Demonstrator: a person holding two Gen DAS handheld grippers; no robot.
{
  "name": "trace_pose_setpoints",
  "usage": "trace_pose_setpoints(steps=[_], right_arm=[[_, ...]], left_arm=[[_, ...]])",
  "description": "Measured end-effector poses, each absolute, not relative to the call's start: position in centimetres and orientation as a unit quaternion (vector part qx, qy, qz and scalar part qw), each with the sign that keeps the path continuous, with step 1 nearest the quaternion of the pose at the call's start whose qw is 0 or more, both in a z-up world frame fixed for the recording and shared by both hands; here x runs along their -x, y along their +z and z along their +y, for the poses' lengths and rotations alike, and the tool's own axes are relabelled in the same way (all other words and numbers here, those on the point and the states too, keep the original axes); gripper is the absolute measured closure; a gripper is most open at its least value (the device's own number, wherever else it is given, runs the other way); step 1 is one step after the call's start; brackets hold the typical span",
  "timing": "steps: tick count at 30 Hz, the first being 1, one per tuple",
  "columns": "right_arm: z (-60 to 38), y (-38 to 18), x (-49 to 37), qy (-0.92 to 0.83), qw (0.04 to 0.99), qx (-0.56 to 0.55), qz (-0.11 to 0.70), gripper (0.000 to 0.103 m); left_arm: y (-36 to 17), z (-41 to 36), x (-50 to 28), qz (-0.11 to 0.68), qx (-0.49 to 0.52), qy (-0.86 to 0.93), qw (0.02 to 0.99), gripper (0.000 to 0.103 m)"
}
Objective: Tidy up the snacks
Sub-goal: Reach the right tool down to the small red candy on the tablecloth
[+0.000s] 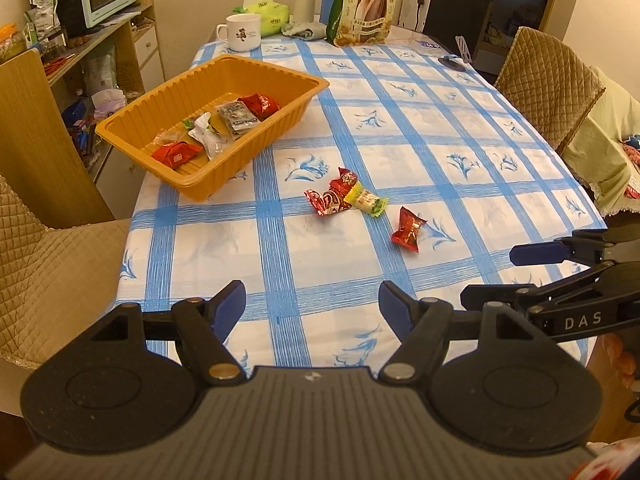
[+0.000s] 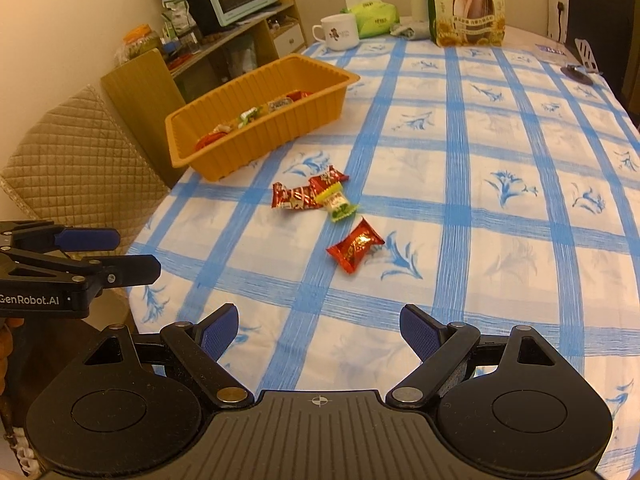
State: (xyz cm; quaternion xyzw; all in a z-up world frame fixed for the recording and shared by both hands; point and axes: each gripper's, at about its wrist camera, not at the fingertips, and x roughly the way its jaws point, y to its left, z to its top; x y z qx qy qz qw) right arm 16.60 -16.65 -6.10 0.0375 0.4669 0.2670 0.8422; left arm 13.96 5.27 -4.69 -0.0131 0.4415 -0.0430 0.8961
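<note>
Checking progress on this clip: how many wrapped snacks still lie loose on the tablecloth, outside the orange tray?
4. Three bunch together near the tray: two red ones and a green-white one. A fourth, red, lies alone nearer the camera.

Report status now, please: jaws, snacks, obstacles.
Left gripper and right gripper open, empty. Four candies loose on cloth, others in orange tray. Nothing blocking.
</note>
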Motion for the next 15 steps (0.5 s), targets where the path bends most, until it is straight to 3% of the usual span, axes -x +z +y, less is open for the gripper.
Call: trace_pose_setpoints(steps=[15], right_arm=[[-16.6,-8.0,-18.8,0.223,0.844,-0.058,0.484,0.016]], left_arm=[[-6.5,5.6,-17.0,0.446,-0.010,-0.055,0.893,0.032]])
